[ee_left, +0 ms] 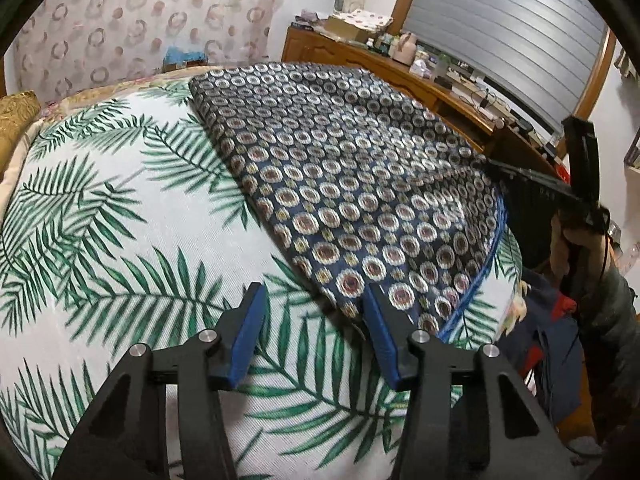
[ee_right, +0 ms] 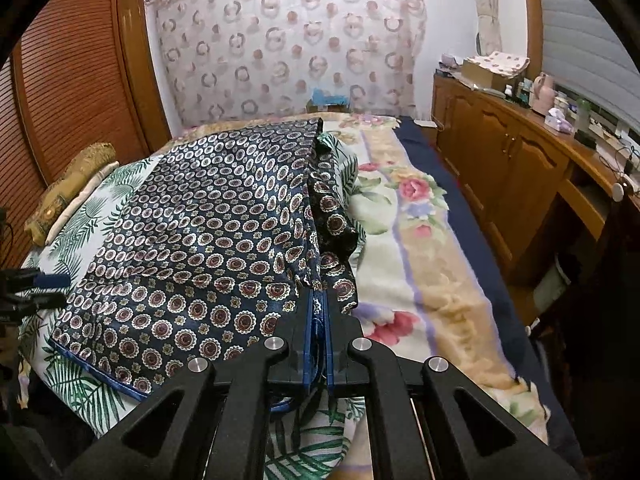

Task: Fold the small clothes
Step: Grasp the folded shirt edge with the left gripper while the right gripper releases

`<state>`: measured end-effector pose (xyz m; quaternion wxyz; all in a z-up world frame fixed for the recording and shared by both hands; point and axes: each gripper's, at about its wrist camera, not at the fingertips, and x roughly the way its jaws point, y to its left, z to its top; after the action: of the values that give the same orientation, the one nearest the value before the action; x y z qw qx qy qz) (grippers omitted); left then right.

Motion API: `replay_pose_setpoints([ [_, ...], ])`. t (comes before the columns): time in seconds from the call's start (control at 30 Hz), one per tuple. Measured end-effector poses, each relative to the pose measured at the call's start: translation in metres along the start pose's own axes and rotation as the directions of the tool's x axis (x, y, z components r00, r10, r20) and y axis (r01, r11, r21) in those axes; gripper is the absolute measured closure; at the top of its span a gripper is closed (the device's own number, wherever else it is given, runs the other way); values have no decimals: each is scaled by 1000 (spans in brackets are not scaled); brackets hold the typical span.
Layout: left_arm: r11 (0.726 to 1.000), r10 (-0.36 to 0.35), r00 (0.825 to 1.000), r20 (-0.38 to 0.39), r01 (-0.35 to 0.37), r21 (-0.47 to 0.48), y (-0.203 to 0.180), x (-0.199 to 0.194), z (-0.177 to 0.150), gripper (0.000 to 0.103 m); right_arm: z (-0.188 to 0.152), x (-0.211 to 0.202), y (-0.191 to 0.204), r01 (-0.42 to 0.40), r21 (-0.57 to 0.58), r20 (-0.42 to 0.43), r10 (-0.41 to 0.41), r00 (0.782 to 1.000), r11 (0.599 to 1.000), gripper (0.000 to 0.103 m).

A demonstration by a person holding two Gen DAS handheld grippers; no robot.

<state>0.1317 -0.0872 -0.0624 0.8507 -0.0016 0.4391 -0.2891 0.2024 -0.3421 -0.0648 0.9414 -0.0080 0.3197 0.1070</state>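
A dark blue garment [ee_left: 340, 168] printed with round medallions and edged in blue piping lies spread on a white palm-leaf cloth [ee_left: 120, 220]. My left gripper [ee_left: 314, 292] stands with its jaws apart at the garment's near corner. Its right finger [ee_left: 380, 320] overlaps the corner's edge and its left finger [ee_left: 248, 328] is over the bare leaf cloth, so nothing is pinched. My right gripper [ee_right: 319, 300] is shut on the garment's [ee_right: 208, 240] near right edge, where the cloth bunches and lifts. In the left wrist view the right gripper [ee_left: 532, 188] shows at the garment's far right side.
A flowered blanket [ee_right: 420, 248] covers the bed to the right of the leaf cloth. A wooden cupboard [ee_right: 512, 152] with cluttered top runs along the right wall. A gold pillow [ee_right: 64, 188] lies at the left by louvred doors [ee_right: 60, 80]. Loose clothes [ee_left: 552, 328] hang off the bed's edge.
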Motion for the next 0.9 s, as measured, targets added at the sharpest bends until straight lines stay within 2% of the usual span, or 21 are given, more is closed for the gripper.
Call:
replay_pose_setpoints([
  [0.17, 1000, -19, 1000, -9, 19, 7, -6, -3, -10, 51, -2, -6, 9, 23, -11, 23, -23, 999, 1000, 90],
  [0.2, 1000, -30, 999, -13, 30, 6, -7, -3, -11, 51, -2, -9, 13, 35, -23, 31, -34, 999, 999, 79],
  [0.3, 999, -48, 999, -19, 48, 21, -15, -4, -15, 51, -4, -18, 24, 47, -54, 65, -43, 997, 997, 58],
  [0.4, 997, -63, 998, -25, 64, 37, -23, -3, -17, 51, -7, -28, 36, 18, -76, 89, -11, 996, 997, 54],
  [0.43, 997, -67, 997, -24, 68, 41, -24, -3, -17, 55, -8, -30, 41, 13, -86, 94, -5, 996, 996, 53],
  [0.47, 996, -72, 997, -20, 73, 42, -26, -3, -18, 63, -10, -33, 46, 7, -97, 98, 2, 995, 995, 53],
  [0.5, 996, -77, 997, -17, 78, 40, -28, -2, -19, 77, -11, -35, 52, -1, -112, 101, 12, 995, 994, 53],
  [0.53, 996, -78, 997, -13, 79, 40, -29, 0, -20, 85, -13, -37, 57, -7, -124, 102, 20, 995, 992, 53],
  [0.6, 995, -82, 997, -2, 82, 48, -34, 0, -21, 96, -17, -40, 68, -19, -154, 105, 36, 994, 988, 53],
  [0.67, 994, -99, 994, 38, 97, 45, -36, -8, -17, 98, -20, -44, 77, -38, -179, 106, 58, 993, 983, 50],
  [0.77, 992, -120, 989, 85, 117, 36, -37, -20, -2, 99, -25, -46, 85, -80, -197, 89, 99, 991, 977, 41],
  [0.9, 992, -123, 985, 124, 117, 56, -41, -32, 19, 99, -29, -51, 91, -167, -208, 53, 181, 982, 964, 41],
])
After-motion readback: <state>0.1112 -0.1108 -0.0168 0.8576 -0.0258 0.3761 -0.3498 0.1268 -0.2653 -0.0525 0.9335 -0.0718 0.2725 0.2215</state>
